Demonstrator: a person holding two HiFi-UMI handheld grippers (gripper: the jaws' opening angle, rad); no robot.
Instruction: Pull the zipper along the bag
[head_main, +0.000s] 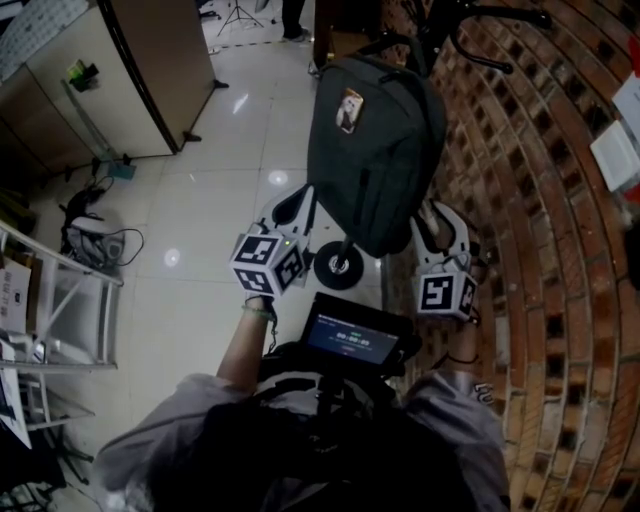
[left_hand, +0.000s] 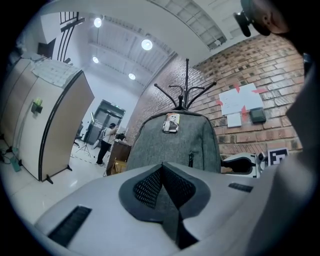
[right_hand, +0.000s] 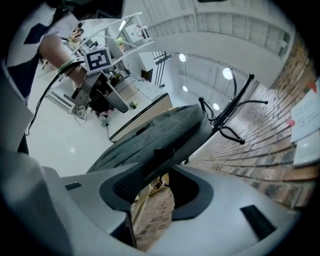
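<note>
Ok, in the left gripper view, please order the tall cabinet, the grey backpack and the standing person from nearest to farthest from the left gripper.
1. Grey backpack: straight ahead, hanging on the coat rack.
2. Tall cabinet: off to the left, standing on the floor.
3. Standing person: far back in the room, beyond the cabinet.

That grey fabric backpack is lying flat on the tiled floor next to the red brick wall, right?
No. The grey fabric backpack hangs from the black metal coat stand, off the tiled floor, next to the red brick wall. The left gripper view shows it.
</note>
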